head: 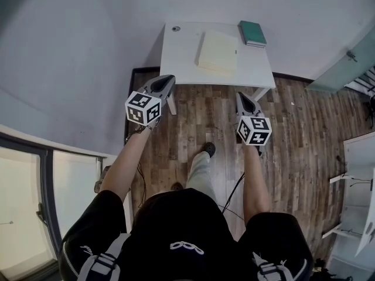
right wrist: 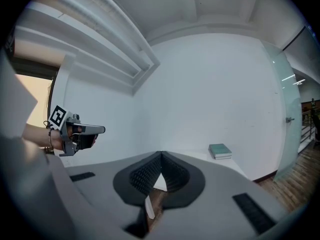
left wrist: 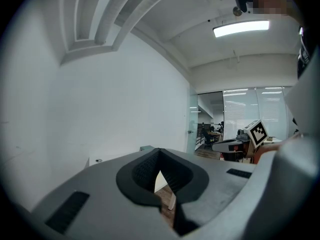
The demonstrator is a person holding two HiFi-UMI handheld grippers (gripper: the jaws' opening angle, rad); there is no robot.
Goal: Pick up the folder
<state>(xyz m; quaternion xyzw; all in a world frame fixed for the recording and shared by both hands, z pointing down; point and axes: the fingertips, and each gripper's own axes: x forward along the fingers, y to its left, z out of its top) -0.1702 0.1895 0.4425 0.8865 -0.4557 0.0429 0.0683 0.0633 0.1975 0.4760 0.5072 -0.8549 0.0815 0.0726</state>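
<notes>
The pale yellow folder [head: 217, 52], flat and rectangular, lies mid-table on the smooth white table [head: 179, 60] that stands against the far wall. A teal book [head: 252, 33] sits at the table's far right corner, apart from the folder. The left gripper [head: 168, 82] and right gripper [head: 241, 98], each with jaws together on nothing, hang over open wood-plank floor [head: 205, 113] by the table's near edge.

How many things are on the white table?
3: a pale yellow folder in the middle, a green book at the far right corner, a small round object far left.
</notes>
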